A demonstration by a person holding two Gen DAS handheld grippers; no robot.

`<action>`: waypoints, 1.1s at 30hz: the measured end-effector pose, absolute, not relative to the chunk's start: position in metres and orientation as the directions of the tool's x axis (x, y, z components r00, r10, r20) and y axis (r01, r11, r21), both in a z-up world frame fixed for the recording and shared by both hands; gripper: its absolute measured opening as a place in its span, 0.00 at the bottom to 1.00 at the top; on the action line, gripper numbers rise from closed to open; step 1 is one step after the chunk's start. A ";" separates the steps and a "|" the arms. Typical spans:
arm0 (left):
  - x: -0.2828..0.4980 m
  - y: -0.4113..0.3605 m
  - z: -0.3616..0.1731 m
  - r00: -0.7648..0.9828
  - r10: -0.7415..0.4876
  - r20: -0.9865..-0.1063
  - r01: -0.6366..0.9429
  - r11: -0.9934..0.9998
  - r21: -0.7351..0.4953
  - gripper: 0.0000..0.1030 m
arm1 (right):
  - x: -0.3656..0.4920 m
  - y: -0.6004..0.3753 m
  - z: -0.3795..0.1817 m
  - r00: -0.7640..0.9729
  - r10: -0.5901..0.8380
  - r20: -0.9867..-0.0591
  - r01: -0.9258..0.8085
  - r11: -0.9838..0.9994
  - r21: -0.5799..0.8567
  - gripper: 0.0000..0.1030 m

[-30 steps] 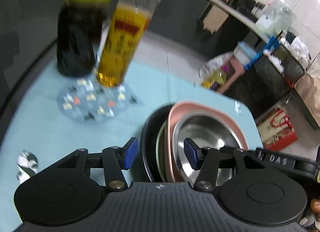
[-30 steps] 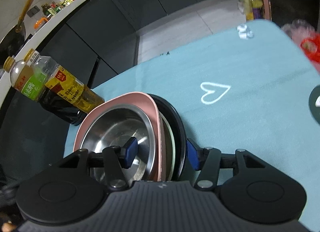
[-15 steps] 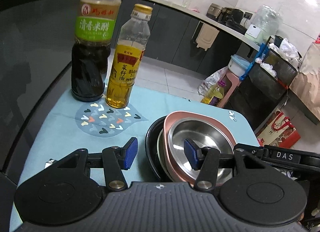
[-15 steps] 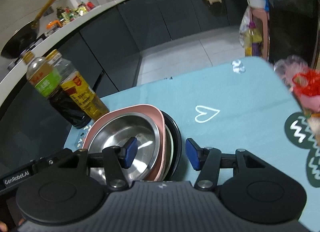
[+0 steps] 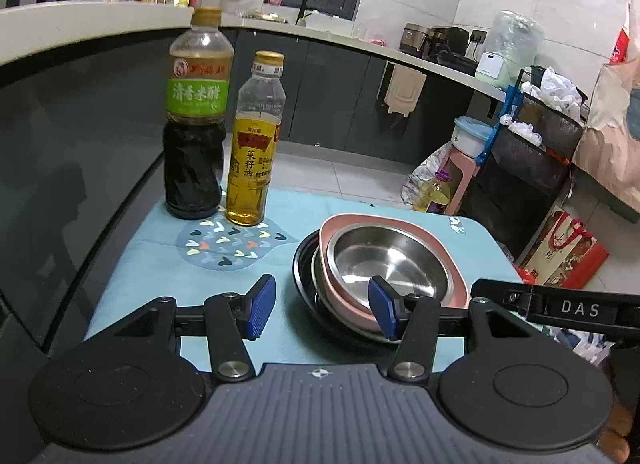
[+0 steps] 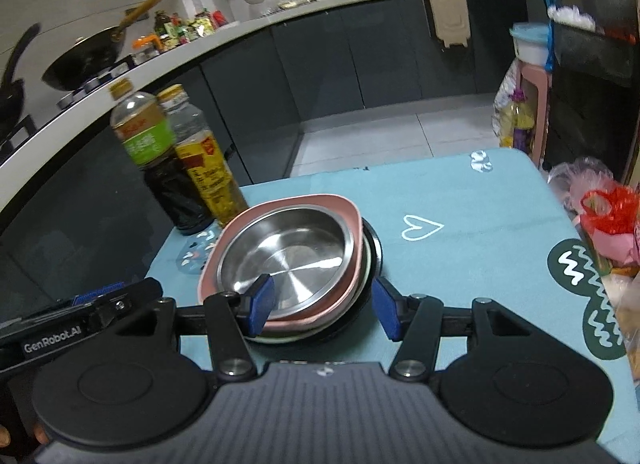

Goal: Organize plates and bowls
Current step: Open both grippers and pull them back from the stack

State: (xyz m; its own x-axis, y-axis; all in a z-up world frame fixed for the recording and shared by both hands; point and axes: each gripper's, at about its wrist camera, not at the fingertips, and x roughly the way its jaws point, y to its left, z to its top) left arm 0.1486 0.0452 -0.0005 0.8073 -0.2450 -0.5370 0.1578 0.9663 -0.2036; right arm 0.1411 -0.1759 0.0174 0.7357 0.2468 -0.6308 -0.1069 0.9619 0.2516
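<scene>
A stack of dishes stands on the light blue table cover (image 5: 152, 260). A steel bowl (image 5: 392, 260) sits in a pink square bowl (image 5: 442, 248), on a pale plate (image 5: 316, 268) and a black plate (image 5: 300, 264). My left gripper (image 5: 322, 306) hangs open above the stack's near left edge, with nothing between its blue pads. From the other side, my right gripper (image 6: 323, 309) is open over the near rim of the steel bowl (image 6: 288, 252) and pink bowl (image 6: 340, 202), holding nothing. Each gripper's body shows at the edge of the other's view.
A dark vinegar bottle (image 5: 196, 136) and a yellow oil bottle (image 5: 252, 152) stand behind a patterned mat (image 5: 228, 244) at the table's far left. A red and pink plastic bag (image 6: 608, 216) lies at the right edge. Dark cabinets and tiled floor lie beyond the table.
Both grippers have drawn back and risen from the stack, so it looks smaller and farther off. Both views have levelled out. The jaws stay open and the dishes have not moved.
</scene>
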 end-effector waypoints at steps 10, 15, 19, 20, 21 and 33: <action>0.094 0.037 0.000 0.834 -0.200 -0.515 0.176 0.980 -0.096 0.47 | 0.093 -0.159 0.023 0.770 0.244 -0.589 -0.159 0.968 0.194 0.43; 0.071 0.036 0.002 0.844 -0.188 -0.502 0.173 0.982 -0.077 0.47 | 0.070 -0.157 0.025 0.786 0.241 -0.570 -0.162 0.969 0.187 0.43; 0.055 0.033 0.002 0.849 -0.165 -0.502 0.157 0.986 -0.059 0.48 | 0.055 -0.154 0.023 0.798 0.225 -0.559 -0.148 0.973 0.179 0.43; 0.052 0.032 0.002 0.850 -0.159 -0.503 0.152 0.987 -0.056 0.48 | 0.052 -0.154 0.023 0.803 0.217 -0.555 -0.144 0.974 0.173 0.43; 0.049 0.031 0.002 0.850 -0.154 -0.503 0.148 0.988 -0.052 0.48 | 0.049 -0.153 0.023 0.807 0.209 -0.552 -0.140 0.976 0.166 0.43; 0.023 0.019 -0.006 0.841 -0.131 -0.525 0.141 0.990 -0.021 0.48 | 0.020 -0.157 0.017 0.831 0.160 -0.533 -0.088 0.983 0.159 0.43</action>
State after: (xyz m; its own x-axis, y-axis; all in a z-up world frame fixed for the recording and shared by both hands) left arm 0.0226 0.0192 -0.0059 0.8411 -0.1311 -0.5248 0.1409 0.9898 -0.0214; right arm 0.0197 -0.1575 0.0170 0.8306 0.1602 -0.5333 -0.0877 0.9834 0.1587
